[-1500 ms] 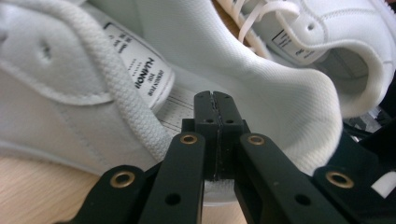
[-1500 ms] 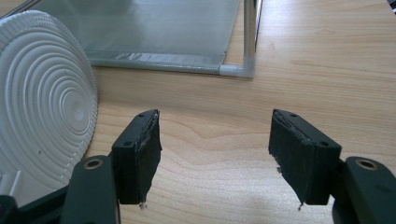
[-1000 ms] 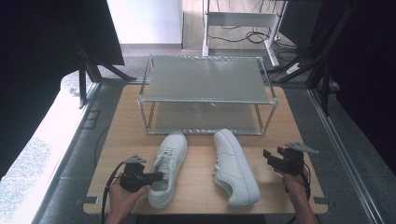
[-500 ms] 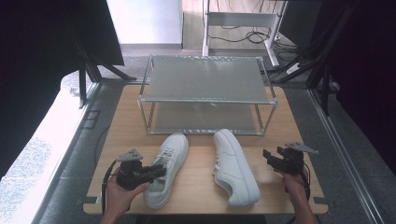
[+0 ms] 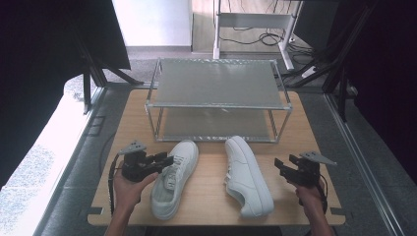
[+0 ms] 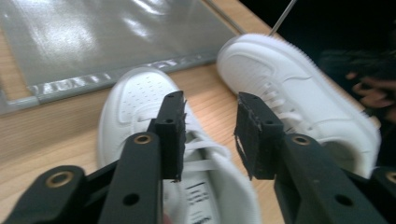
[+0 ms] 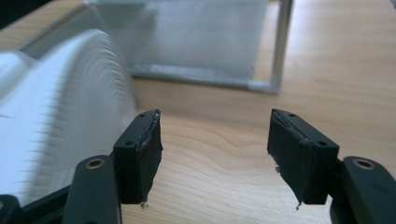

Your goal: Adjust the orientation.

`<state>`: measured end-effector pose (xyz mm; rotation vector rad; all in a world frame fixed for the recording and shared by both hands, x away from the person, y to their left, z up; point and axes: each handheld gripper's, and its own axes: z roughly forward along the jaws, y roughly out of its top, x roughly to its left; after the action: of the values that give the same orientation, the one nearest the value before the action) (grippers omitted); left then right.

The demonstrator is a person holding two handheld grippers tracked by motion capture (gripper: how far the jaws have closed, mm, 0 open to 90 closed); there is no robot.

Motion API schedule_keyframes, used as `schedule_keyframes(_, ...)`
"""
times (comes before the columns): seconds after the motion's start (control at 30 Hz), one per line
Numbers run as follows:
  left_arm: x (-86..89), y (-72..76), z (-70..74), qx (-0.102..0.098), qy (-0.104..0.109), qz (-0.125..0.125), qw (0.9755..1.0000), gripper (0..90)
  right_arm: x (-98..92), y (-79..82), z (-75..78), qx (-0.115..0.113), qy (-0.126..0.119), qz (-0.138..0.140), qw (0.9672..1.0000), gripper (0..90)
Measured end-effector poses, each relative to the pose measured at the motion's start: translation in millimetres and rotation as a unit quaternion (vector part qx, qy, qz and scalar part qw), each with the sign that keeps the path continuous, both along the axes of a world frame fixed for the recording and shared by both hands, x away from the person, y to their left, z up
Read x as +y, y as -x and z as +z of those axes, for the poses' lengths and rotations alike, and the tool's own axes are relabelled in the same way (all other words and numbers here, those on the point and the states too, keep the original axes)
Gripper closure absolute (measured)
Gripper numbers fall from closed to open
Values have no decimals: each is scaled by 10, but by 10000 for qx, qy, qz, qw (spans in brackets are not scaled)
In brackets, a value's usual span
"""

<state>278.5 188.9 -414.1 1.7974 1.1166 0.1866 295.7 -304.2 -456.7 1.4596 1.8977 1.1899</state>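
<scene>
While both grippers' jaws are spread, left gripper [image 5: 164,160] nears left shoe [image 5: 173,178]: light, soft; pinch the collar.

Left gripper [image 5: 164,160] is now over the left white sneaker [image 5: 173,177], its tips above the laces; one second ago it sat at the table's [image 5: 211,199] near-left, beside the shoe's heel; half a second ago it reached the shoe's edge; left hand [image 5: 129,181] has travelled forward and rightward with it; in the left gripper view the jaws stand apart above the tongue [image 6: 205,189].
</scene>
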Motion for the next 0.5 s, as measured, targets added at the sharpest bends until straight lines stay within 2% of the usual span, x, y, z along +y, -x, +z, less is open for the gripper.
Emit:
schedule_keyframes(0.1,23,-20,-10,-9,74,22,10000,525,61,72,88,-144,44,134,9998,354)
schedule_keyframes(0.2,47,-22,11,-55,87,62,9999,459,90,121,134,-223,63,139,9996,353)
schedule_keyframes(0.37,67,-32,23,-49,142,72,9999,449,126,181,188,-315,56,162,9994,359)
schedule_keyframes(0.4,72,-32,18,-19,136,92,9999,448,158,225,257,-418,44,238,9988,372)
schedule_keyframes(0.43,72,-32,18,-19,136,92,9999,449,158,225,257,-418,44,238,9988,372)
schedule_keyframes(0.5,70,-27,16,-16,144,90,9999,448,243,303,402,-546,59,457,9974,416)
